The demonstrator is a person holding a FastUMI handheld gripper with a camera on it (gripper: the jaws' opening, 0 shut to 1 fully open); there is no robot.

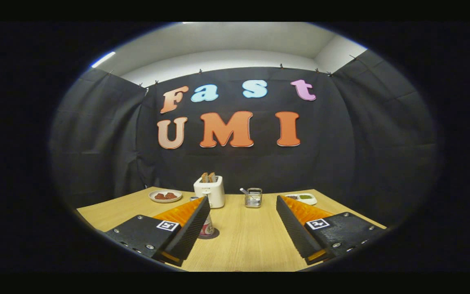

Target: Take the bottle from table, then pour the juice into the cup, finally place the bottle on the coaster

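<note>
My gripper (242, 200) is open, its two fingers spread wide above the wooden table (243, 245) with nothing between them. A small bottle (207, 227) with a red and white label stands upright on a dark round coaster (214, 235). It is just right of my left finger (186, 228), which hides most of it. A small grey rim (194, 199) peeks over the left fingertip; I cannot tell whether it is the cup.
A white toaster (210, 191) with toast stands at the back of the table. Left of it is a plate (165, 196) of reddish food. A metal holder (253, 198) sits beyond the fingers, and a white dish (303, 198) with green food lies behind the right finger.
</note>
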